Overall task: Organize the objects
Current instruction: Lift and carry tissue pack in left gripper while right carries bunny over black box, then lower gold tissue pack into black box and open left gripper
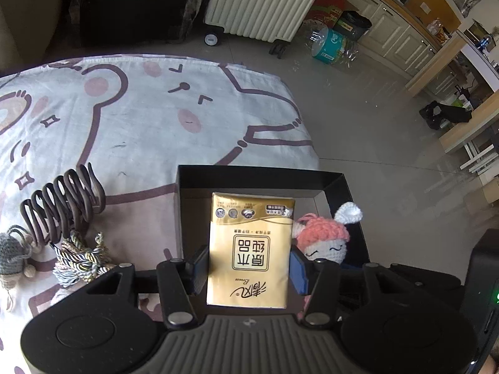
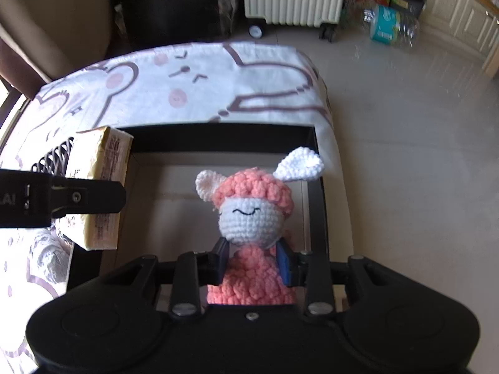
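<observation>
Left gripper (image 1: 249, 265) clamped on gold plastic tissue pack (image 1: 251, 246), right gripper (image 2: 253, 265) on pink crocheted sheep doll (image 2: 249, 215); both held over open black box (image 2: 319, 193); pack's long axis along fingers, left of doll.

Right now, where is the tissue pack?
The left gripper holds the tissue pack over the left side of the black box, beside the crochet sheep that the right gripper holds.

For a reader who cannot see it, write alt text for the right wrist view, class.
The right gripper is shut on a pink crocheted sheep doll with white ears, held over an open black box. At left, the left gripper holds a gold tissue pack above the box's edge. The box sits on a cartoon-bear cloth.
</observation>
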`<state>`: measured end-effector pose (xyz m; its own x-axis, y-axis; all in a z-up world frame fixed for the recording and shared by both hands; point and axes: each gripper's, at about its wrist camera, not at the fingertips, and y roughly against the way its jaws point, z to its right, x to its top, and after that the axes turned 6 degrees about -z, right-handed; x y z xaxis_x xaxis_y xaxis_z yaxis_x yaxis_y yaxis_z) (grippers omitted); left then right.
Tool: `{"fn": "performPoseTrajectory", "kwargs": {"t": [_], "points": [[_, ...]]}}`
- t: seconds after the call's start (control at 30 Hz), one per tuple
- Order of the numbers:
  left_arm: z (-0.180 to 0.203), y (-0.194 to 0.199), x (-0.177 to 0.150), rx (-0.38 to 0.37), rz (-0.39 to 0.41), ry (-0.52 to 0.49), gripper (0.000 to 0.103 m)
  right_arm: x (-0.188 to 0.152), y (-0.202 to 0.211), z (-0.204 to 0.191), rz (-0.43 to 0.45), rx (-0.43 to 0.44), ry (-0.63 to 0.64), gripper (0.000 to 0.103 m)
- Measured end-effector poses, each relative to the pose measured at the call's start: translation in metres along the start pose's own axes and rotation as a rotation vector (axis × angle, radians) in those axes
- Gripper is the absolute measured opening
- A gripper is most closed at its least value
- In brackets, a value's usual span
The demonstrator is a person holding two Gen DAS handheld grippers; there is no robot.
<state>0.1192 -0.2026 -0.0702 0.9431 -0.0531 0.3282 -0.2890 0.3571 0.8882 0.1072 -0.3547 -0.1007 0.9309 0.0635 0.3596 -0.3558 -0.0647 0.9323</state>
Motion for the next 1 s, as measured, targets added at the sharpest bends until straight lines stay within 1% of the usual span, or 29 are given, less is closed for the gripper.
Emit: {"fn": "performPoseTrajectory", "kwargs": {"t": [0.13, 0.2, 0.27, 0.37, 0.43, 0.47, 0.5, 0.53, 0.6, 0.7, 0.87, 1.0], "points": [[0.007, -0.009, -0.004, -0.007, -0.011, 0.002, 0.053, -0.012, -0.006, 0.004, -0.017, -0.002, -0.011, 0.039], [0.009, -0.014, -0.006, -0.006, -0.020, 0.009, 0.053, -0.015, -0.005, 0.006, -0.020, -0.007, -0.015, 0.050], [0.010, -0.019, -0.008, -0.005, -0.032, 0.016, 0.053, -0.017, 0.001, 0.009, -0.012, 0.006, -0.012, 0.052], [0.010, -0.026, -0.009, 0.003, -0.045, 0.030, 0.053, -0.018, 0.012, 0.012, 0.006, 0.012, -0.002, 0.051], [0.010, -0.030, -0.010, 0.003, -0.053, 0.043, 0.053, -0.019, 0.020, 0.014, 0.018, 0.008, 0.008, 0.049], [0.010, -0.031, -0.010, 0.000, -0.058, 0.052, 0.053, -0.019, 0.023, 0.015, 0.021, 0.008, 0.008, 0.045], [0.010, -0.033, -0.011, -0.002, -0.061, 0.056, 0.053, -0.018, 0.026, 0.015, 0.027, 0.007, 0.005, 0.037], [0.011, -0.033, -0.011, -0.004, -0.062, 0.057, 0.053, -0.018, 0.028, 0.016, 0.031, 0.010, 0.002, 0.034], [0.014, -0.035, -0.012, -0.004, -0.064, 0.054, 0.053, -0.016, 0.024, 0.017, 0.008, 0.019, -0.009, 0.025], [0.015, -0.037, -0.013, -0.006, -0.068, 0.053, 0.053, -0.019, 0.012, 0.015, -0.019, -0.008, -0.027, 0.024], [0.012, -0.040, -0.012, 0.004, -0.071, 0.063, 0.053, -0.019, 0.001, 0.032, -0.009, 0.040, -0.176, 0.024], [0.010, -0.043, -0.013, 0.010, -0.078, 0.071, 0.053, -0.016, -0.004, 0.035, -0.004, 0.038, -0.214, 0.024]]}}
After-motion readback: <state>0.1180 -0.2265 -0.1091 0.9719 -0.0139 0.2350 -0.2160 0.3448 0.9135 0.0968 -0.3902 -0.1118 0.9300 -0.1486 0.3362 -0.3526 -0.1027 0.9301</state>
